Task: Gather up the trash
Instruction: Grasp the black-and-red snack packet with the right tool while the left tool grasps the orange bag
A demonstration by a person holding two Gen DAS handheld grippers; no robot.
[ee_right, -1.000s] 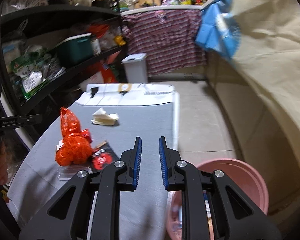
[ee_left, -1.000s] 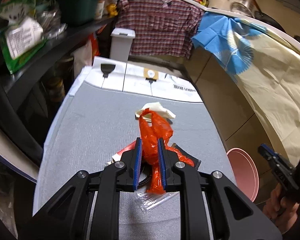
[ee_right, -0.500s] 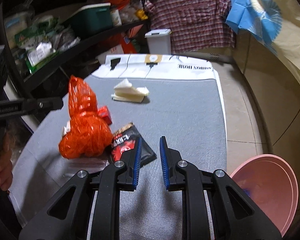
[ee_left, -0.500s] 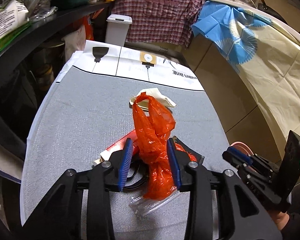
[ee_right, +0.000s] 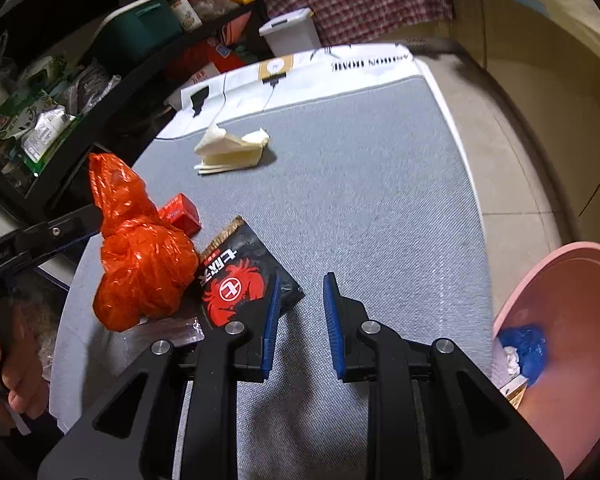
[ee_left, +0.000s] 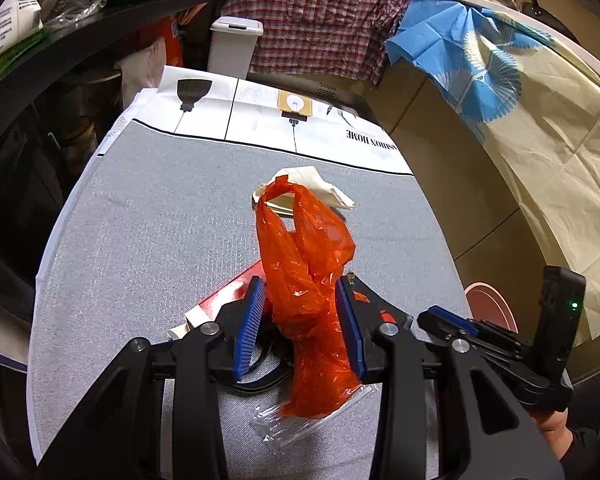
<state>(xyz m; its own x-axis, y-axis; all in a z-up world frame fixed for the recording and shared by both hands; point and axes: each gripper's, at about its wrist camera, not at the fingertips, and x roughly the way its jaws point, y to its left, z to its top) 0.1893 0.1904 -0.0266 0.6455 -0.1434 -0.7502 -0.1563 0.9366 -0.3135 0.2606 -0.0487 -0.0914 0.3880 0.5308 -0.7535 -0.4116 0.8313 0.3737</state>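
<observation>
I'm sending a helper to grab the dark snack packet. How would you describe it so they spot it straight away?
Look at the grey cloth-covered table, at its near end beside the knotted orange plastic bag. The black snack wrapper lies flat there, just ahead of the right gripper. It alone is black, with a red-and-white emblem, unlike the small red box and the folded white napkins.

A white plastic bin with a lid (ee_left: 235,50) stands on the floor behind the grey cloth-covered table (ee_left: 148,216), and a red checked shirt (ee_left: 320,16) hangs just beside it. On the right hangs a blue cloth with a white fan pattern (ee_left: 472,52). Black shelves (ee_right: 100,80) at the left carry a green plastic box (ee_right: 138,30) and green-white packets (ee_right: 32,120).
</observation>
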